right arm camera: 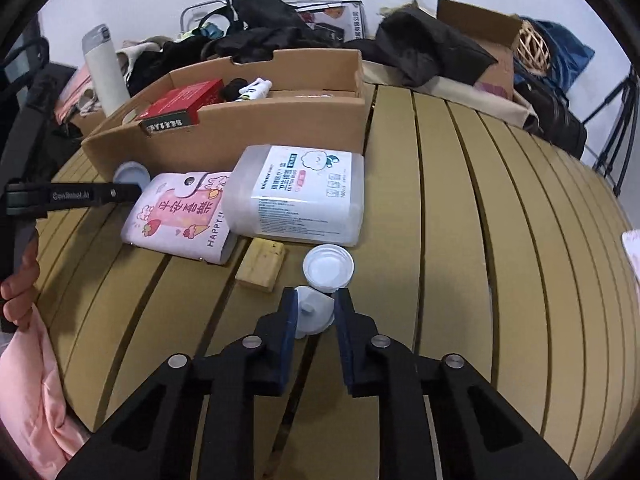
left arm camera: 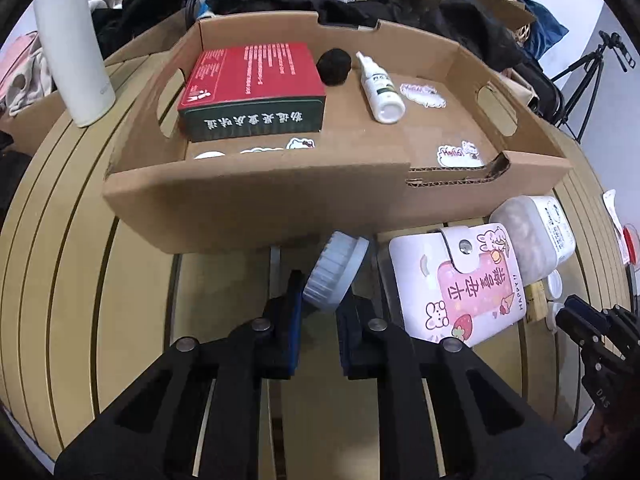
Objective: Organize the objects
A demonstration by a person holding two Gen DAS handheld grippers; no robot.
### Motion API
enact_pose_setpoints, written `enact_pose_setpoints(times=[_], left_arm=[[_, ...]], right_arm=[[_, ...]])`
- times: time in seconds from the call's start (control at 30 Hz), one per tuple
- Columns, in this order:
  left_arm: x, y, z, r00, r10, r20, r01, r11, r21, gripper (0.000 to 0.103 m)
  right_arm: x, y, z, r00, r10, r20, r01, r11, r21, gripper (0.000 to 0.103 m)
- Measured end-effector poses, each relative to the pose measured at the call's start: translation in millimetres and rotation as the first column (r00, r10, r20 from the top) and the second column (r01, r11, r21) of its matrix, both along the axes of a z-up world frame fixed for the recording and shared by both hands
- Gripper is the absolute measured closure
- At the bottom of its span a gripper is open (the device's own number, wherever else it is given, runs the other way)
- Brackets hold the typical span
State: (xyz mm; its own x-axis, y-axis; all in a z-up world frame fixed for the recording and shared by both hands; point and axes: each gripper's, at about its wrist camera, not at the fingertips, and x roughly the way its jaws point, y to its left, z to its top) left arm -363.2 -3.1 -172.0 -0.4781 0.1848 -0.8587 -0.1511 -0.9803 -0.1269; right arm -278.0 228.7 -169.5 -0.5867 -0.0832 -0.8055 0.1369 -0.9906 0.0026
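Note:
A cardboard tray (left arm camera: 256,200) (right arm camera: 280,128) holds a red and green box (left arm camera: 252,88), a black ball (left arm camera: 334,66) and a white spray bottle (left arm camera: 380,90). My left gripper (left arm camera: 320,308) is shut on a pale blue ribbed lid (left arm camera: 336,270), tilted, just in front of the tray's near wall; the lid also shows in the right wrist view (right arm camera: 130,174). My right gripper (right arm camera: 316,312) is shut on a small white cap (right arm camera: 314,312) just above the table. A pink and white wallet (right arm camera: 180,216) and a cotton bud box (right arm camera: 296,196) lie beside the tray.
A white cap (right arm camera: 328,268) and a yellow block (right arm camera: 262,264) lie on the slatted table (right arm camera: 480,240) near my right gripper. A white flask (left arm camera: 74,48) stands left of the tray. Clothes, bags and boxes crowd the far edge. A tripod (left arm camera: 584,76) stands at the right.

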Motion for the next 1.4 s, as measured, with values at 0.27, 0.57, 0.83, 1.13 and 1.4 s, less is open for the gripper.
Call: enact_pose_setpoints(times=[0.27, 0.57, 0.83, 1.13, 1.4], left_arm=[[80.7, -14.9, 55.7, 0.995, 0.041, -0.095, -0.035, 0.997, 0.067, 0.092], [214.7, -22.0, 104.8, 0.987, 0.097, -0.124, -0.082, 0.989, 0.121, 0.092], [198.2, -14.6, 122.4, 0.981, 0.069, -0.18, -0.041, 0.987, 0.156, 0.092], [67.9, -24.4, 157.3, 0.983, 0.023, -0.183, 0.017, 0.976, 0.217, 0.092], [-69.1, -19.4, 95.4, 0.995, -0.056, 0.08, 0.029, 0.95, 0.312, 0.092]], right_arm=[[36.1, 8.3, 33.8, 0.999, 0.006, -0.042, -0.008, 0.999, -0.051, 0.098], [110.7, 23.9, 80.8, 0.994, 0.011, -0.112, -0.023, 0.994, -0.11, 0.098], [131.4, 21.7, 97.3, 0.989, 0.015, -0.147, -0.033, 0.992, -0.123, 0.098], [39.6, 5.4, 150.4, 0.971, 0.089, -0.22, -0.128, 0.977, -0.17, 0.098], [-129.0, -57.4, 115.3, 0.976, 0.211, -0.051, -0.217, 0.942, -0.258, 0.098]])
